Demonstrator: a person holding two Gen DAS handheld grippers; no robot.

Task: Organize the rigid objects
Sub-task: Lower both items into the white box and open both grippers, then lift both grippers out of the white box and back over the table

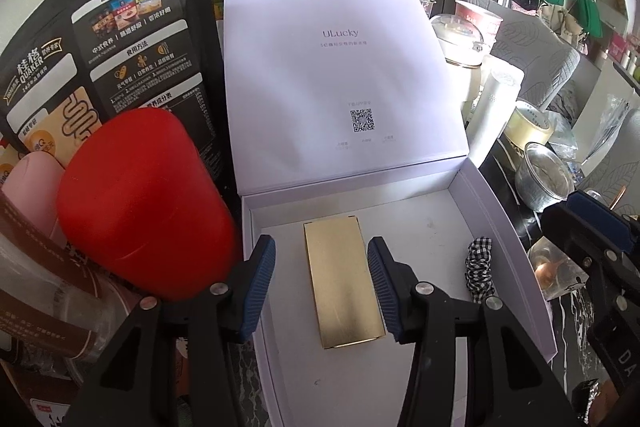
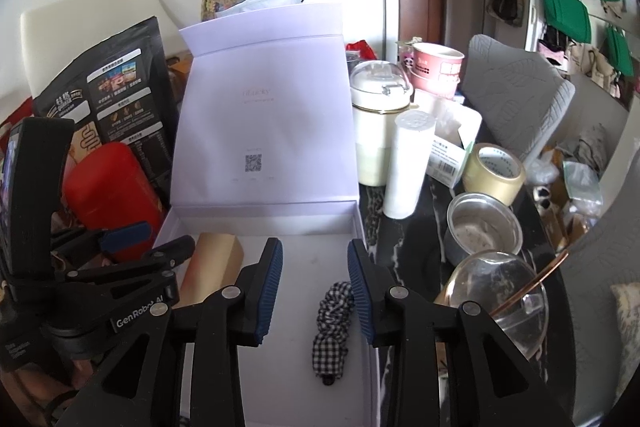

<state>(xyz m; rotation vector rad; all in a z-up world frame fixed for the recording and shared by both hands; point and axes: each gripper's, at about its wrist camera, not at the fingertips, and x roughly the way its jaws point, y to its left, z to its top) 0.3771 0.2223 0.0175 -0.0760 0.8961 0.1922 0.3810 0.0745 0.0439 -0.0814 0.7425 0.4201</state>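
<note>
An open white box [image 1: 492, 223] [image 2: 360, 223] stands with its lid up. Inside lie a flat gold box [image 1: 342, 283] [image 2: 212, 267] and a black-and-white checked scrunchie [image 1: 478, 269] [image 2: 332, 331]. My left gripper [image 1: 322, 291] is open, its blue pads on either side of the gold box and apart from it. It also shows in the right wrist view [image 2: 152, 239]. My right gripper [image 2: 316, 295] is open above the box floor, the scrunchie lying between its fingers near the right pad. Its body shows at the right of the left wrist view [image 1: 600, 239].
A red canister [image 1: 140, 207] [image 2: 108, 187] and a black Quaker bag [image 1: 112, 51] stand left of the box. To the right are a white tube [image 2: 406, 163], a tape roll [image 2: 494, 173], a metal cup [image 2: 482, 227], a glass bowl [image 2: 500, 299] and a cream jar [image 2: 378, 123].
</note>
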